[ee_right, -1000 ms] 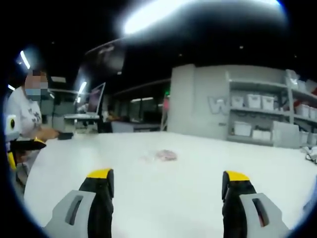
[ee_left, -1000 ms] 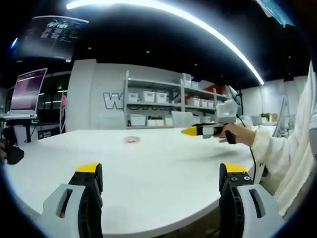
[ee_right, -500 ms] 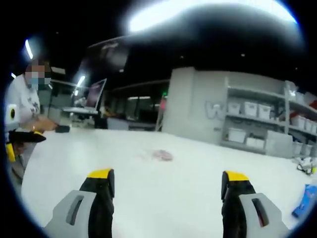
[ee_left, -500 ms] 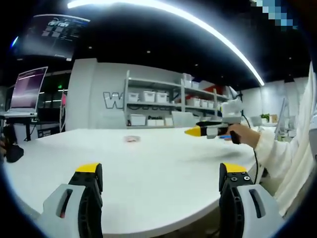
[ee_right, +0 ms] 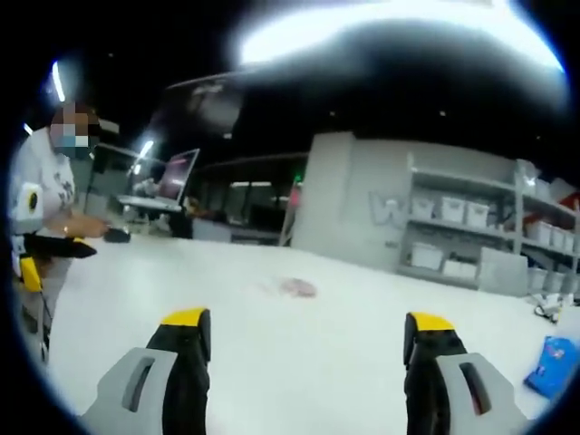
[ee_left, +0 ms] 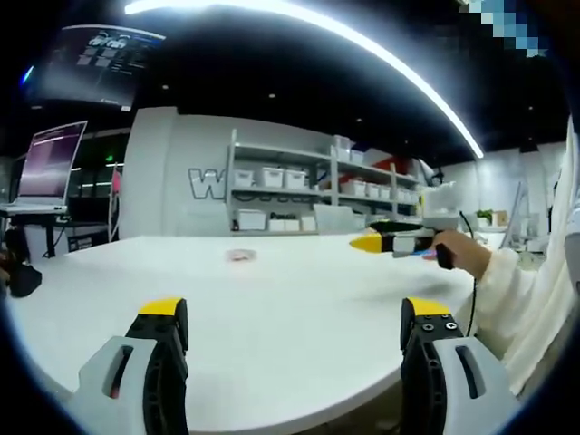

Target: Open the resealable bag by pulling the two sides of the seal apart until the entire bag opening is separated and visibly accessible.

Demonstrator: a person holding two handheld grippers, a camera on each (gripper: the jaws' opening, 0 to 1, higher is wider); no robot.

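My left gripper (ee_left: 292, 340): grey plastic jaws w/ black inner faces, yellow tips, screws on the right jaw. Right gripper (ee_right: 308, 349) has the same build; in left gripper view it shows a black cable and my white sleeve (ee_left: 521, 290).

Table (ee_left: 272, 308): plain white, unpatterned. Left gripper (ee_left: 294, 326): grey bodies, black jaws, yellow tips. Right gripper (ee_right: 308, 331): same grey, black and yellow scheme; seen from the left gripper view it shows a yellow tip on black. Resealable bag (ee_right: 297, 287): small, pale, with pinkish contents. Packet (ee_right: 553, 365) at the table edge: blue. Sleeve (ee_left: 507, 281): cream-white. Shelving (ee_left: 299, 195): white, holding white bins. Monitor (ee_left: 56, 163): pink-lit screen.
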